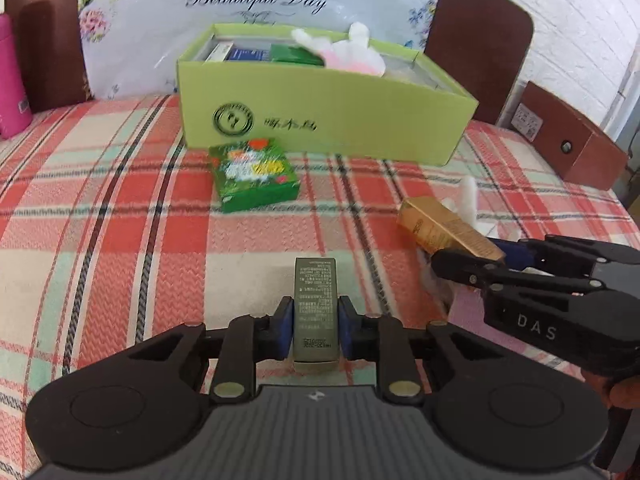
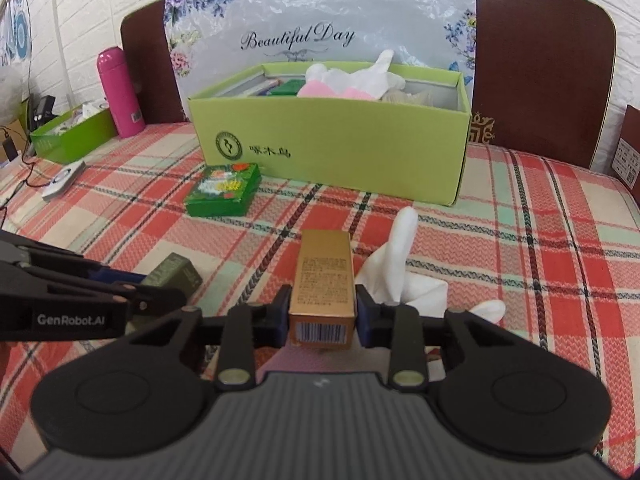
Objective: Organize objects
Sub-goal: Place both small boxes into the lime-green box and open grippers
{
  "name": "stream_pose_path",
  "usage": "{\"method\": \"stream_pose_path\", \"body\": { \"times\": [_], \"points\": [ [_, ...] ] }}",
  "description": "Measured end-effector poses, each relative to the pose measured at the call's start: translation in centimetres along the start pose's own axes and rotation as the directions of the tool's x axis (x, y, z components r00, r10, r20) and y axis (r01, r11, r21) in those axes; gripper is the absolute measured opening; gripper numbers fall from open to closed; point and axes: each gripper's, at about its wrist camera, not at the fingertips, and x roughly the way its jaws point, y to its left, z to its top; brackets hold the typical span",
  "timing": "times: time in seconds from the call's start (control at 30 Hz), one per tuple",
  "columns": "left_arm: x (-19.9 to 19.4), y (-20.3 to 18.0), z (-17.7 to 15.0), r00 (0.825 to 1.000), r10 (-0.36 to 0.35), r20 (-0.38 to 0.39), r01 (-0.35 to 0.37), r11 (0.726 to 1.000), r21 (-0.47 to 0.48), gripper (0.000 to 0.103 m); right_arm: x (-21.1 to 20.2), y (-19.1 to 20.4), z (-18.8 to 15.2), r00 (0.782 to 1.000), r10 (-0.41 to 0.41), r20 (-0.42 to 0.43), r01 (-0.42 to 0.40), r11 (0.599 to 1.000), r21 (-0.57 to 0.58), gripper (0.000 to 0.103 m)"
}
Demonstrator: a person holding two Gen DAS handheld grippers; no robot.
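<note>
Gripping olive carton, left gripper clamped; right gripper clamped on gold carton; both long axes point toward green box, straight ahead; left slightly nearer

Bright, even daylight with soft shadows. Fisheye distortion bends the edges and darkens the corners. Glare sheens the plastic sheet; slight motion blur softens detail.

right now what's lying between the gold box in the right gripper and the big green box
Only bare plaid cloth between gold box and big green box, in the right wrist view.
</note>
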Motion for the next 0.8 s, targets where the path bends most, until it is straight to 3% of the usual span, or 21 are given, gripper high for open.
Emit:
{"method": "stream_pose_path", "body": {
  "times": [0.2, 0.4, 0.57, 0.8],
  "points": [
    [-2.0, -1.5, 2.9, 0.995, -0.052, 0.091, 0.05, 0.998, 0.027, 0.023, -2.7, -0.6, 2.4, 0.993, -0.003, 0.116, 0.001, 1.0, 0.018, 0.031],
    [-3.3, -3.0, 7.0, 0.98, -0.1, 0.173, 0.093, 0.994, 0.051, 0.023, -4.1, -2.2, 5.3, 0.974, -0.056, 0.218, 0.046, 0.998, 0.048, 0.031],
    [-3.4, -4.6, 10.5, 0.964, -0.125, 0.233, 0.107, 0.99, 0.088, 0.023, -3.5, -3.7, 7.6, 0.957, -0.109, 0.267, 0.095, 0.993, 0.064, 0.031],
    [-0.5, -5.3, 15.1, 0.96, -0.131, 0.247, 0.111, 0.99, 0.09, 0.023, -0.2, -5.5, 10.3, 0.942, -0.162, 0.294, 0.155, 0.987, 0.047, 0.031]
  ]
}}
